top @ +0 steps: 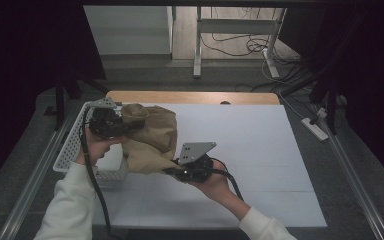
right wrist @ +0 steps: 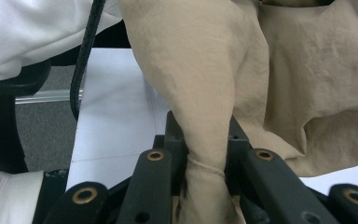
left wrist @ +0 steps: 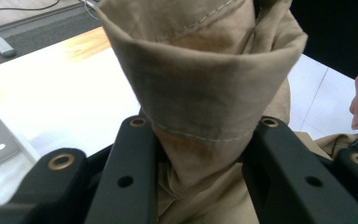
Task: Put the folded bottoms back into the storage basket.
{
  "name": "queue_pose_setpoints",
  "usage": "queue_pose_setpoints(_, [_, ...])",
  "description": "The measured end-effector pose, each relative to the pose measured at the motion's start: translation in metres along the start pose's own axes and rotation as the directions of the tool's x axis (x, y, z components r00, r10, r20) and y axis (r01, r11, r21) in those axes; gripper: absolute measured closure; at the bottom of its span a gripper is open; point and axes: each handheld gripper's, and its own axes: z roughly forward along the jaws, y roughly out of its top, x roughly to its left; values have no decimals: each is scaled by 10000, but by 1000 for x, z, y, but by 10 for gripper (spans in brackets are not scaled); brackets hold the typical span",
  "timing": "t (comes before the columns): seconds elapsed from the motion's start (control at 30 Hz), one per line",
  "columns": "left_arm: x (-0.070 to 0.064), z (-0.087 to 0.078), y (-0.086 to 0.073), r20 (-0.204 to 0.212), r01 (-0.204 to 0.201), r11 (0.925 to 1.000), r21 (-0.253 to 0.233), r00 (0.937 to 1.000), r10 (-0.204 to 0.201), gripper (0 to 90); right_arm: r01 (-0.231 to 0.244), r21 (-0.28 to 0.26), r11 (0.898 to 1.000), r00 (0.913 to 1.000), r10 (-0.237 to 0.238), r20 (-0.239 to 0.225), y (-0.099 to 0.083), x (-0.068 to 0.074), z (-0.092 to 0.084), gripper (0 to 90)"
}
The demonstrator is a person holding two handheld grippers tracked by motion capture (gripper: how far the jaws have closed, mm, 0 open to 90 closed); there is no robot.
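Pinching a hemmed fold of the tan cloth [left wrist: 205,84], the left gripper [top: 111,123] is clamping it between both jaws, while the right gripper [top: 192,169] is squeezing a thin twisted edge of it. So the cloth's hanging bunched between the two, above a white table [top: 250,150], beside a white perforated basket [top: 72,145]. Grey floor and cables are lying beyond.

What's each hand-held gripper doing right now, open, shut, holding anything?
Left hand-held gripper: shut on the tan cloth, clamped at a stitched hem.
Right hand-held gripper: shut on the same tan cloth, pinching a narrow bunched edge.
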Motion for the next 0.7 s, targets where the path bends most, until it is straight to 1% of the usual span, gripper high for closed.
queue_pose_setpoints(0.17, [4, -4, -2, -79, 116, 9999, -19, 9999, -116, 717, -9, -30, 10000, 10000, 9, -69, 2, -1, 6, 770])
queue_pose_setpoints(0.4, [9, -8, -5, -215, 138, 9999, 30, 9997, -138, 717, -61, -73, 10000, 9998, 60, -168, 4, -4, 13, 770])
queue_pose_setpoints(0.7, [15, -16, -12, -415, 383, 9993, -43, 9984, -385, 717, -46, -136, 9999, 9995, 42, -305, 8, -6, 20, 770])
